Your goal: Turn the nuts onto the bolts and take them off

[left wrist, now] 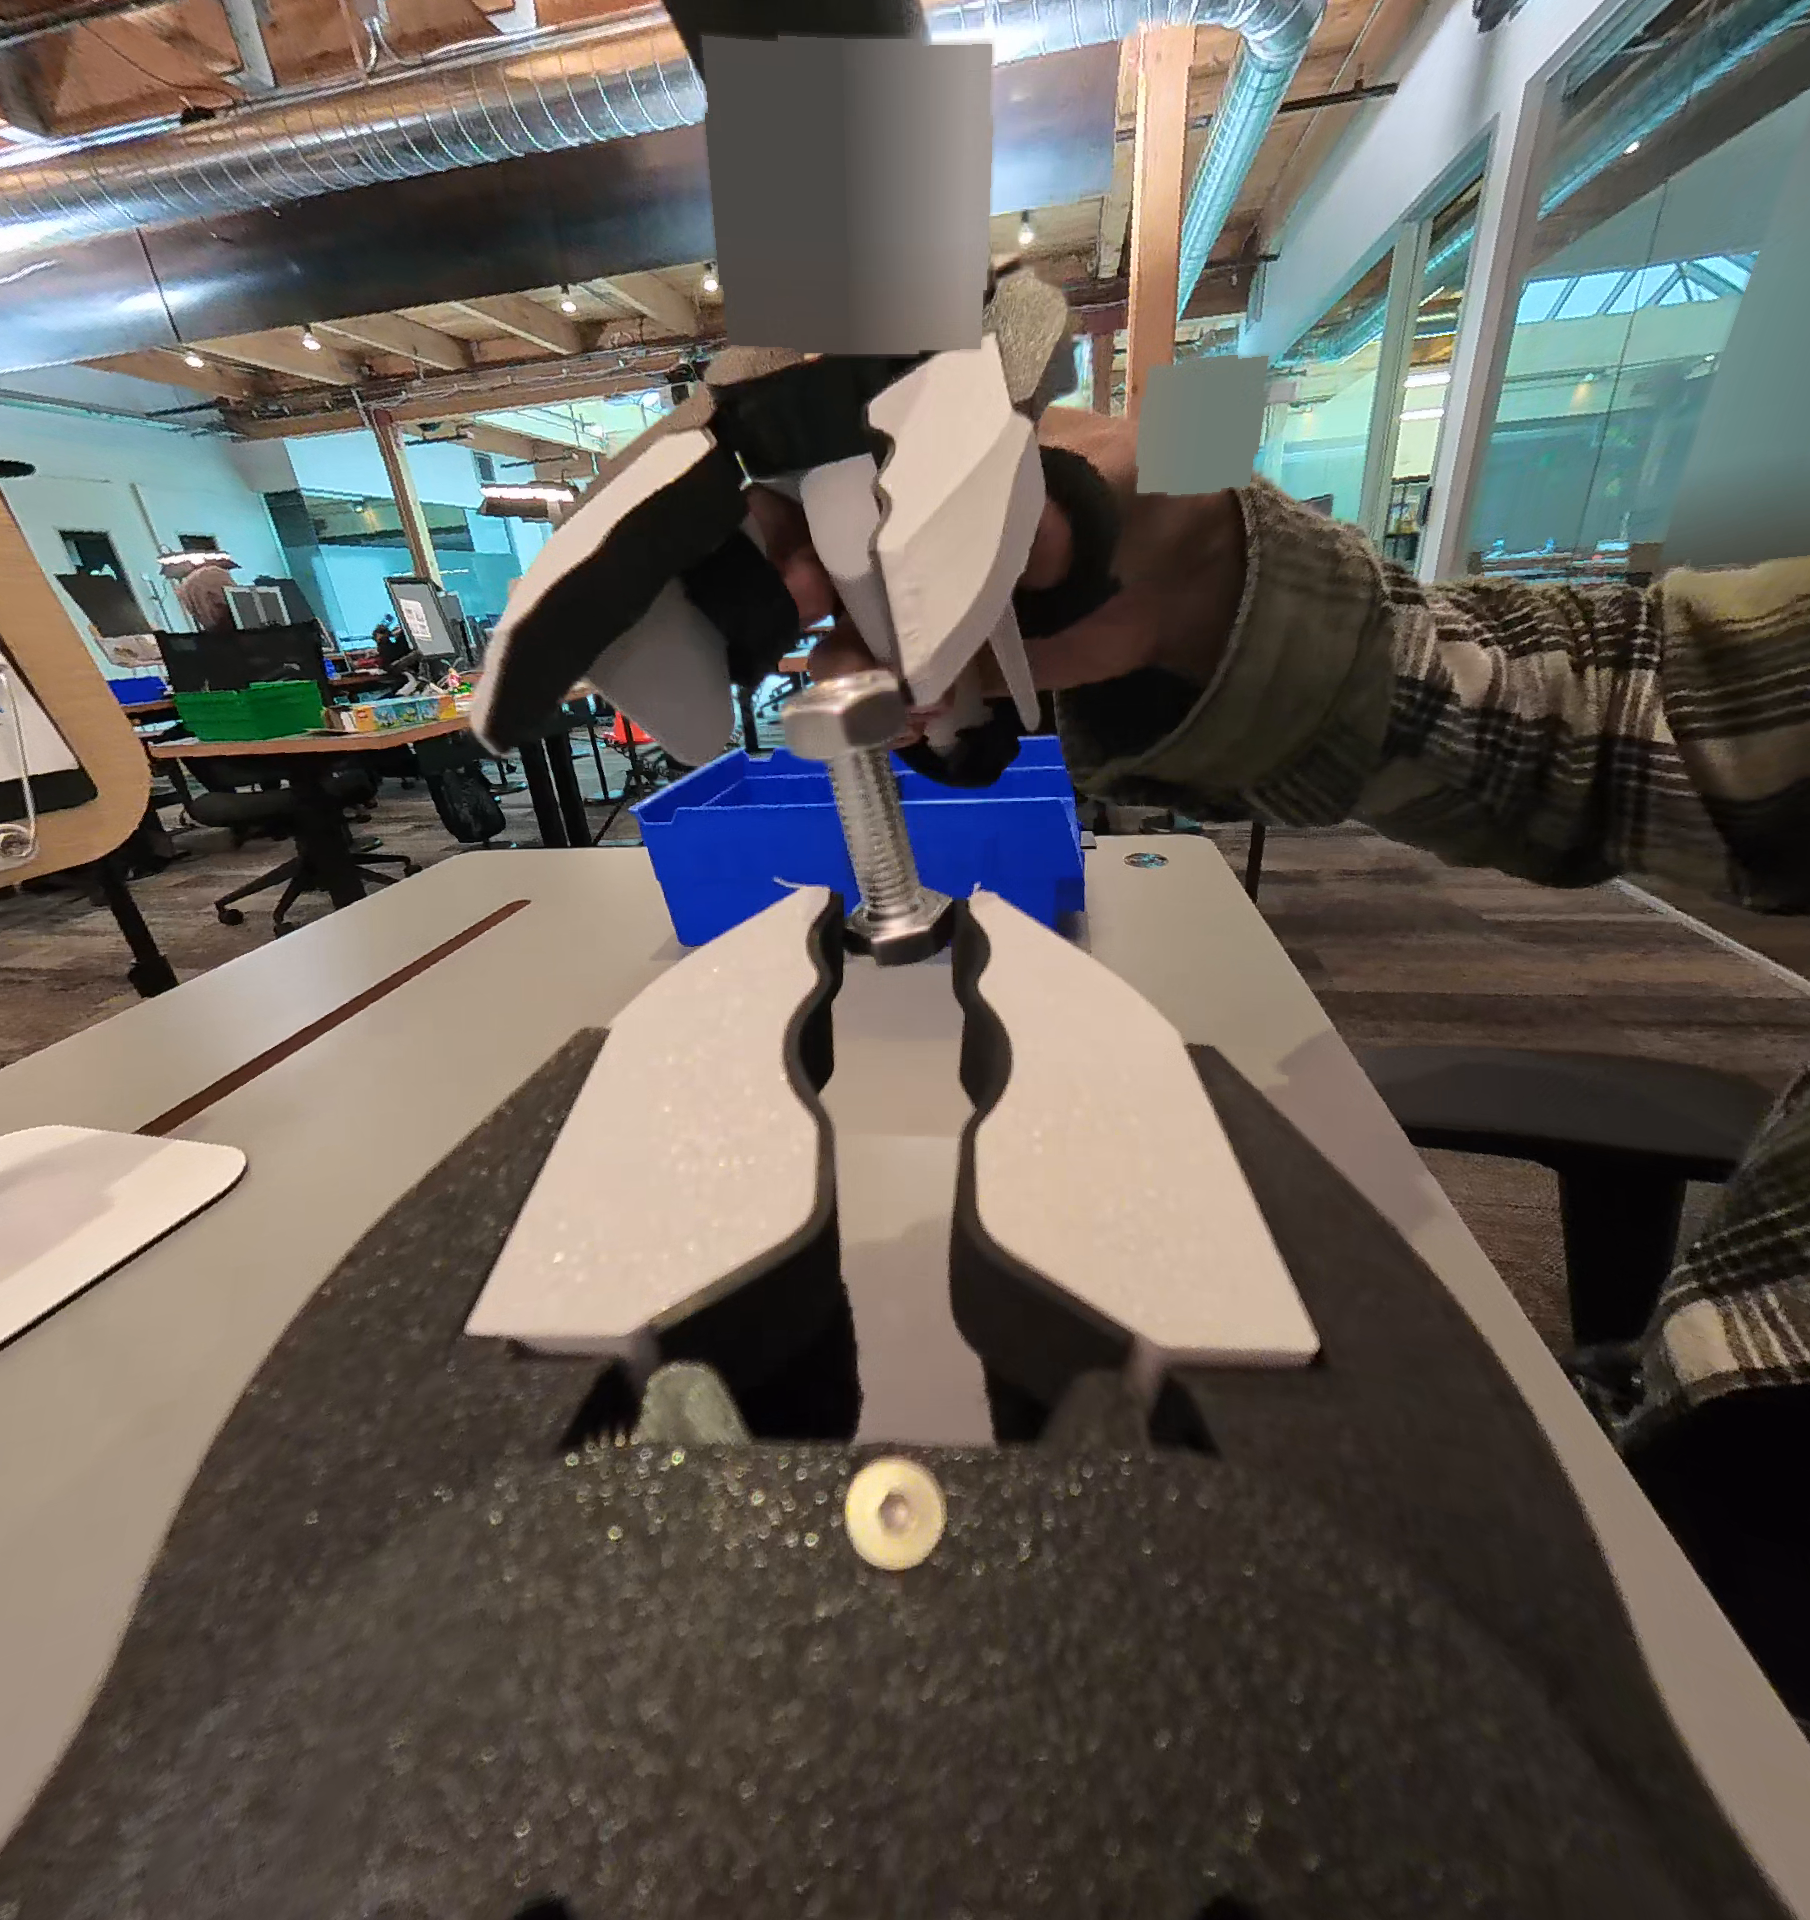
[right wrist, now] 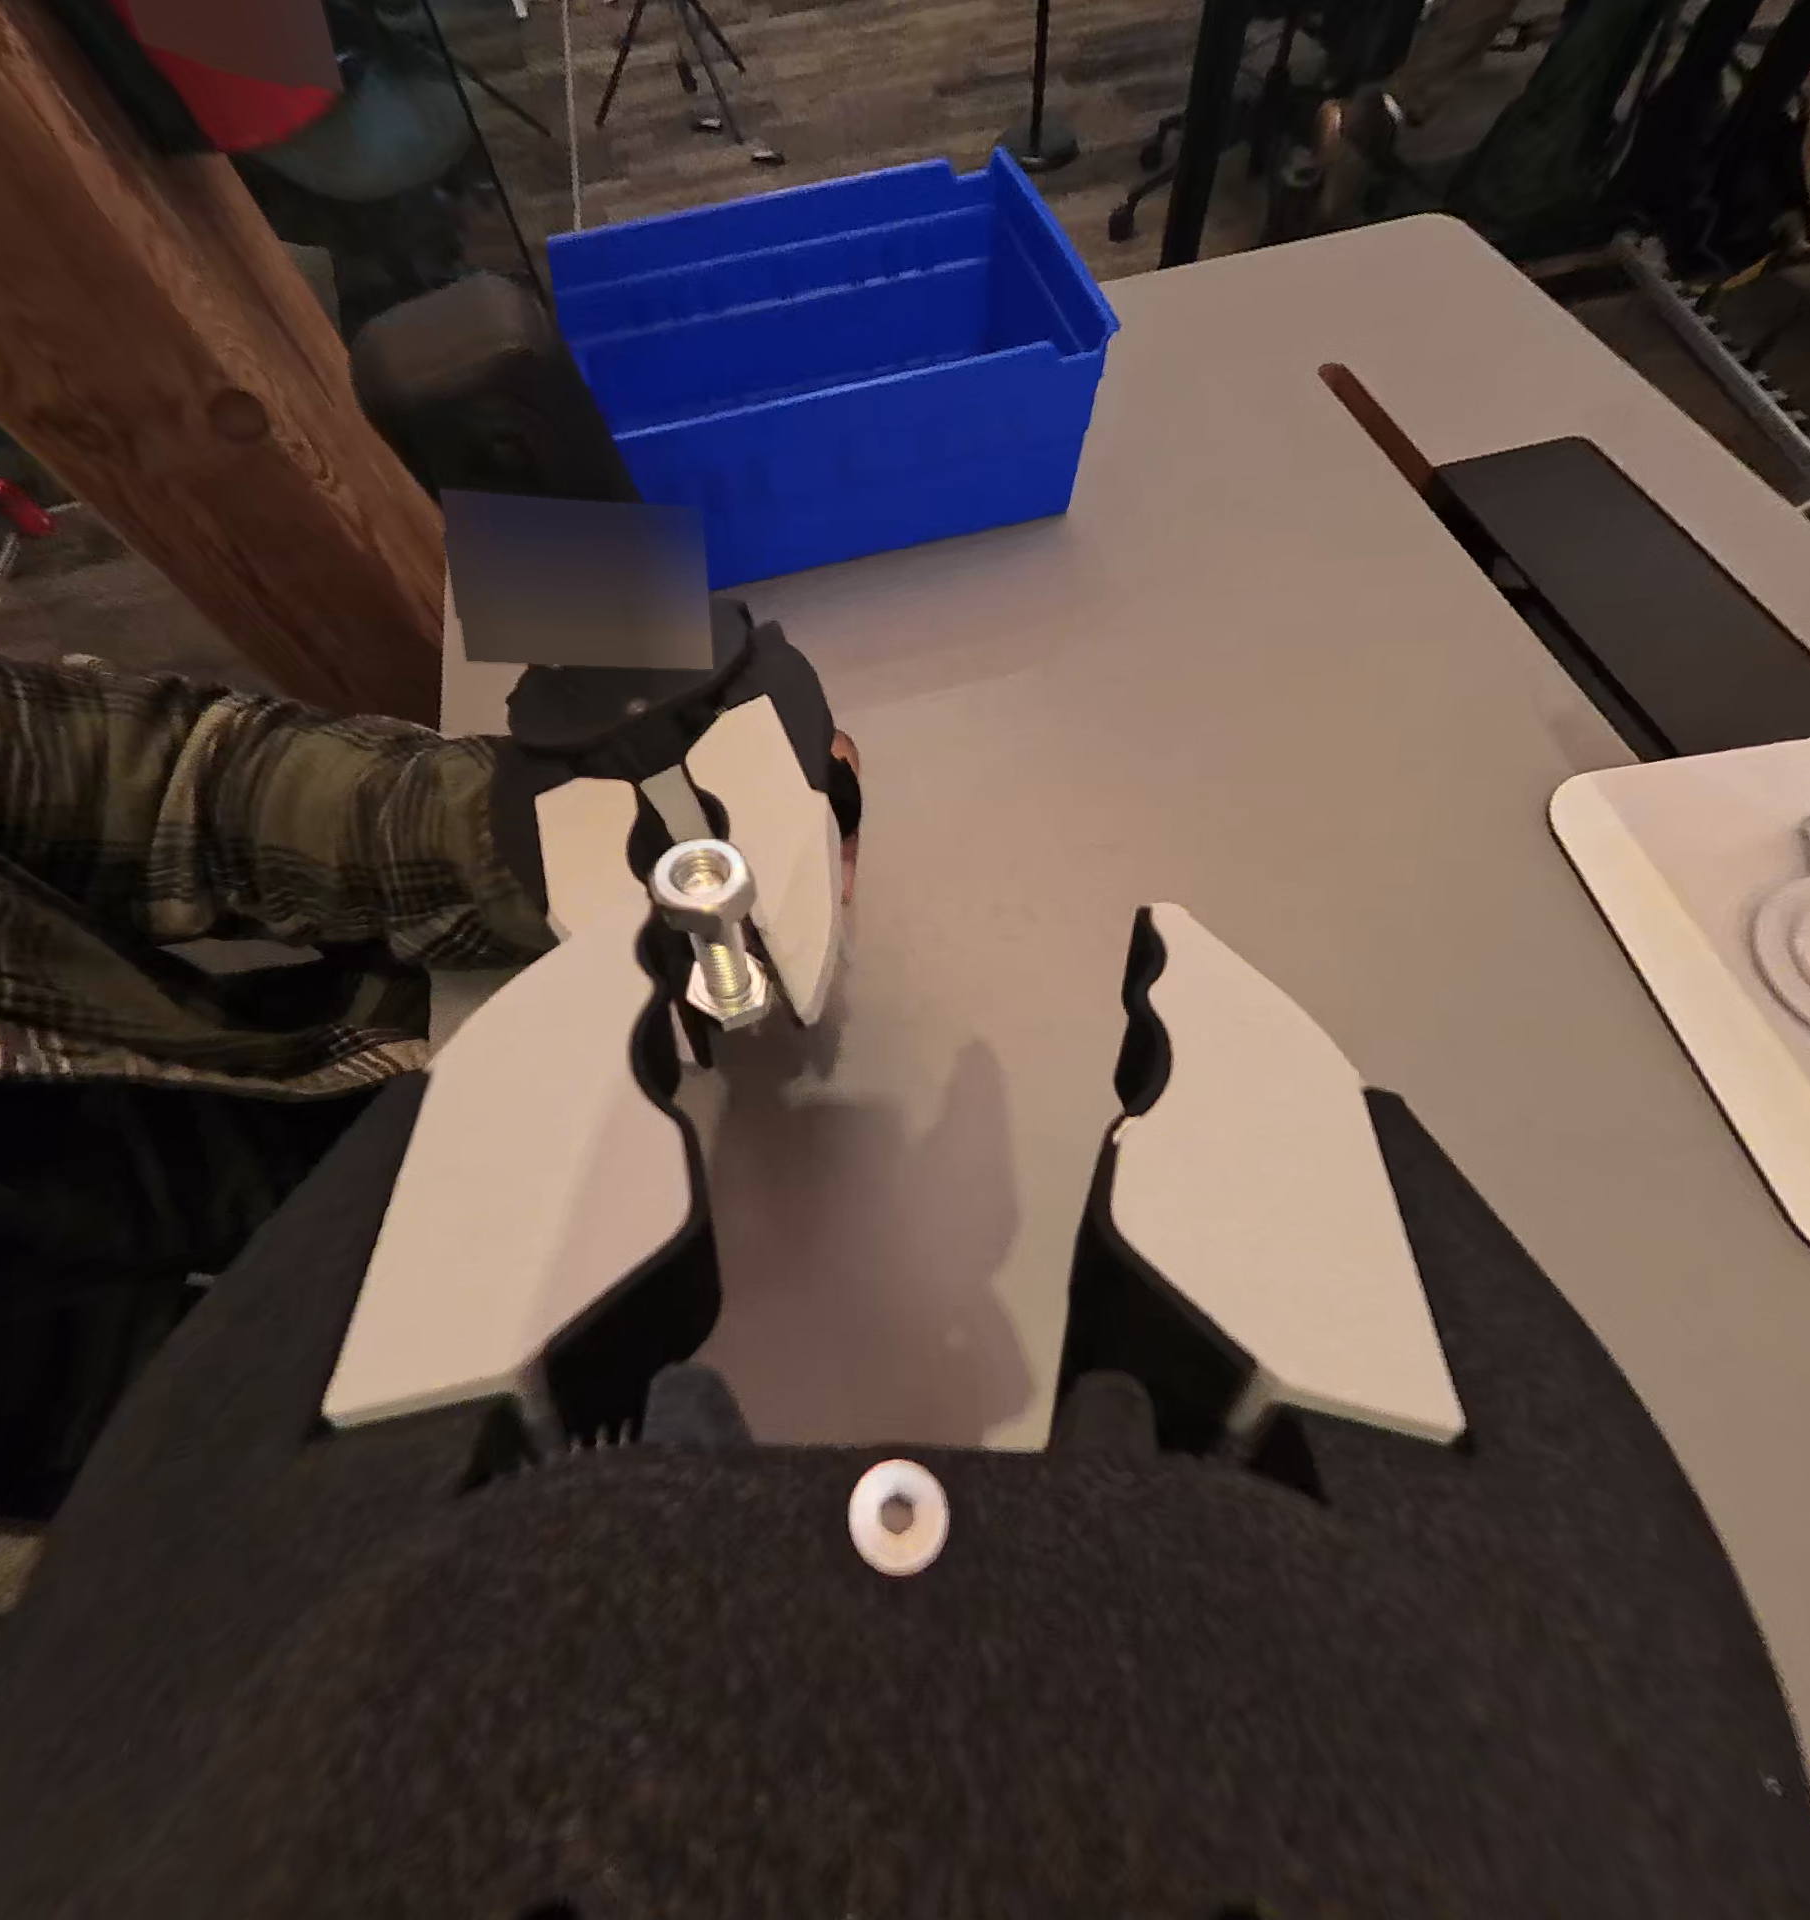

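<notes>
A silver bolt stands upright over the grey table. My left gripper is shut on the bolt's head at the bottom. A hex nut sits at the top end of the thread. My right gripper comes from above, open, with its fingers on either side of the nut and not touching it. In the right wrist view, the right gripper is wide open, and the nut is just inside its left finger. The left gripper holds the bolt there.
An empty blue bin stands at the table's far end, just behind the bolt. A white pad with a clear stand and a flat black object lie to one side. A wooden post rises beside the table. The left gripper's tips are roughly 5 cm from the right gripper's.
</notes>
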The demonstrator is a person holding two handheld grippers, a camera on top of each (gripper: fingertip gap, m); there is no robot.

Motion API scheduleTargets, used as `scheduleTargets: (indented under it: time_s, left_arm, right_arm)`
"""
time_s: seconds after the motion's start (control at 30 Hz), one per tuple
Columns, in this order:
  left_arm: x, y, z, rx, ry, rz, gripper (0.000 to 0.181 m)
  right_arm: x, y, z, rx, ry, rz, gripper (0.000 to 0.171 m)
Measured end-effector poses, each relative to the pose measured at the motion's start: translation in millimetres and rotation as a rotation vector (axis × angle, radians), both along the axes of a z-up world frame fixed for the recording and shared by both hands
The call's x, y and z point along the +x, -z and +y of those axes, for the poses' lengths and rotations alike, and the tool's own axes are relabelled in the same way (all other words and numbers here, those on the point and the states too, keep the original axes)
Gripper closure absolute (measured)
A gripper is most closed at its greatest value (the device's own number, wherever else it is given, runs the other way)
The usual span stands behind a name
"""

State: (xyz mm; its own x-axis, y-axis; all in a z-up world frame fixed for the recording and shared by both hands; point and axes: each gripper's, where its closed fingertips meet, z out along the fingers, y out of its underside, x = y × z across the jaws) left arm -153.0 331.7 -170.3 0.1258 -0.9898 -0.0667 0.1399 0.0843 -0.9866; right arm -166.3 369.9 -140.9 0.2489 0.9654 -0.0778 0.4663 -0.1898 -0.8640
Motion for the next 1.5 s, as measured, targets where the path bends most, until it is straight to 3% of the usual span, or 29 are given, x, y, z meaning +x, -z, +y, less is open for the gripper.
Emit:
scheduleTargets:
  time_s: [0.3,0.57,0.77,1.1,1.33,1.5]
  left_arm:
    - [-1.5,-1.0,2.0,0.002,-0.012,-0.005,0.162]
    - [1.3,5.8,6.7,0.045,-0.080,0.056,0.162]
    - [3.9,7.9,4.1,0.047,-0.064,0.066,0.162]
    - [13.2,16.4,-5.3,0.071,-0.014,0.120,0.162]
    - [9.7,11.8,-3.3,0.048,-0.011,0.083,0.162]
    - [10.3,12.1,-3.3,0.050,-0.012,0.085,0.162]
  right_arm:
    - [-8.4,-1.8,-15.2,-0.020,-0.062,0.018,0.096]
    - [-14.1,1.1,-32.2,-0.088,-0.009,-0.010,0.153]
    - [-10.6,3.2,-35.9,-0.093,-0.082,-0.141,0.154]
    - [8.8,13.1,-45.0,0.154,-0.456,-0.530,0.154]
    - [8.6,8.8,-30.4,0.205,-0.379,-0.555,0.138]
    - [14.8,10.2,-21.7,0.190,-0.302,-0.569,0.117]
